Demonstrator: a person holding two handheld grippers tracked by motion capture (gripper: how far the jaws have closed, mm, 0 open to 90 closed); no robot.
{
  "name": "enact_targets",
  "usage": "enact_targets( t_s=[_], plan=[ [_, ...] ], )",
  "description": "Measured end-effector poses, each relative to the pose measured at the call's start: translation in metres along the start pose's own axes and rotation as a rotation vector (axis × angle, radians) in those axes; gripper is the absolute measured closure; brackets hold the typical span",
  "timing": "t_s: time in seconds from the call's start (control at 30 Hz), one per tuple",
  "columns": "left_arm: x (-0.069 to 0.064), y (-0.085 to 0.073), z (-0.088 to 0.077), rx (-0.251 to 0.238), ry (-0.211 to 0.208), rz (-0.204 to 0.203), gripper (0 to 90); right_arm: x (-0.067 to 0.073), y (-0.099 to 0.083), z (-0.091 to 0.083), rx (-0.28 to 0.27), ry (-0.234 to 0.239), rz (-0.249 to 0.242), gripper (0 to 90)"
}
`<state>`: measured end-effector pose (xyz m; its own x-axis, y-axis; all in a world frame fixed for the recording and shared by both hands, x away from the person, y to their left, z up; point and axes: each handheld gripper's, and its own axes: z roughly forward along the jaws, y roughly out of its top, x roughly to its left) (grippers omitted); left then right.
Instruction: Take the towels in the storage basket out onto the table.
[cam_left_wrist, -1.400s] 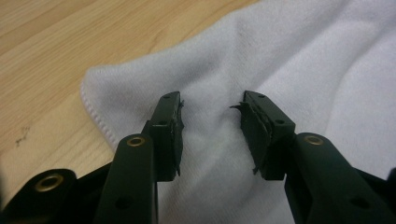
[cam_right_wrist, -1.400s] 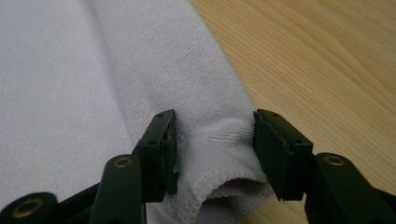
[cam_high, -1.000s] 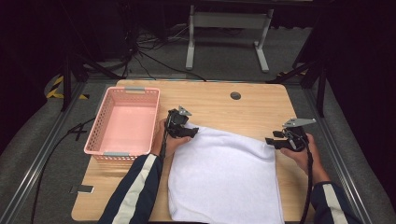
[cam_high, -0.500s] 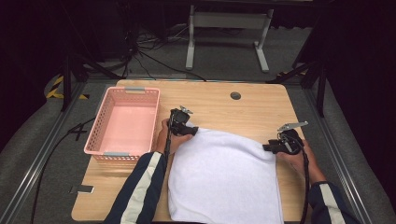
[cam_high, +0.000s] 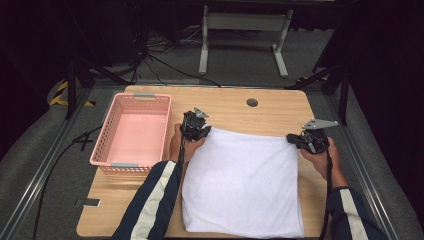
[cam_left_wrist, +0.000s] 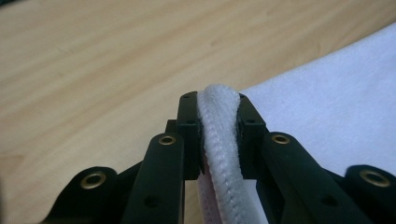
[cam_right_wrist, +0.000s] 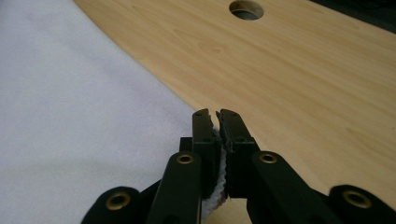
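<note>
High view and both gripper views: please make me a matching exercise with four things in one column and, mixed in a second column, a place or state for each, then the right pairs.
Things:
1. white towel
2. pink basket
3. left hand-held gripper
4. right hand-held gripper

Places or states:
A. empty, at the table's left side
B. shut on the towel's far right corner
C. spread flat on the wooden table
D. shut on the thick hem at the towel's far left corner

Pairs: 1-C, 2-A, 3-D, 4-B
</note>
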<state>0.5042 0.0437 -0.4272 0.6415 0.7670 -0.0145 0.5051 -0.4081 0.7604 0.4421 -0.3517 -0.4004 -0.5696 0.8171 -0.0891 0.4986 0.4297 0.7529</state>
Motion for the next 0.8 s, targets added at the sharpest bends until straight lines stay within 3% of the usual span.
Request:
enact_targets(
  t_s=[0.1,0.13,0.17,0.27,0.4,0.43,0.6,0.63,0.67,0.73,0.77,0.8],
  plan=[
    [0.0,0.004,-0.002,-0.015,0.017,0.013,77.2,-0.001,0.01,0.002,-0.014,-0.027,-0.025,85.5],
    [0.0,0.005,-0.003,-0.032,0.017,-0.002,77.2,0.001,0.012,0.002,-0.016,-0.031,-0.039,85.5],
    [0.0,0.006,-0.005,-0.027,0.014,0.014,77.2,0.001,0.012,0.002,-0.016,-0.031,-0.039,85.5],
    [-0.004,0.004,-0.01,-0.065,0.015,0.005,77.5,0.005,0.011,-0.005,-0.058,-0.001,-0.053,85.5],
    [-0.013,0.0,-0.037,-0.14,-0.034,0.027,78.0,0.01,0.001,-0.021,-0.097,0.04,-0.074,85.5],
    [-0.018,-0.003,-0.045,-0.139,-0.042,0.036,77.9,0.012,-0.003,-0.027,-0.112,0.055,-0.08,85.4],
    [-0.035,-0.025,-0.088,-0.186,-0.1,0.111,77.6,0.025,-0.024,-0.055,-0.185,0.159,-0.116,85.3],
    [-0.035,-0.025,-0.088,-0.186,-0.1,0.111,77.6,0.028,-0.028,-0.06,-0.188,0.181,-0.134,85.3],
    [-0.039,-0.031,-0.096,-0.199,-0.115,0.132,77.6,0.028,-0.028,-0.06,-0.188,0.181,-0.134,85.3],
    [-0.053,-0.055,-0.12,-0.221,-0.146,0.183,77.6,0.042,-0.042,-0.076,-0.204,0.245,-0.193,85.2],
    [-0.053,-0.055,-0.12,-0.221,-0.146,0.183,77.5,0.046,-0.045,-0.079,-0.201,0.254,-0.213,85.1],
    [-0.057,-0.064,-0.127,-0.22,-0.152,0.207,77.2,0.051,-0.05,-0.084,-0.196,0.258,-0.238,85.0]
  ],
)
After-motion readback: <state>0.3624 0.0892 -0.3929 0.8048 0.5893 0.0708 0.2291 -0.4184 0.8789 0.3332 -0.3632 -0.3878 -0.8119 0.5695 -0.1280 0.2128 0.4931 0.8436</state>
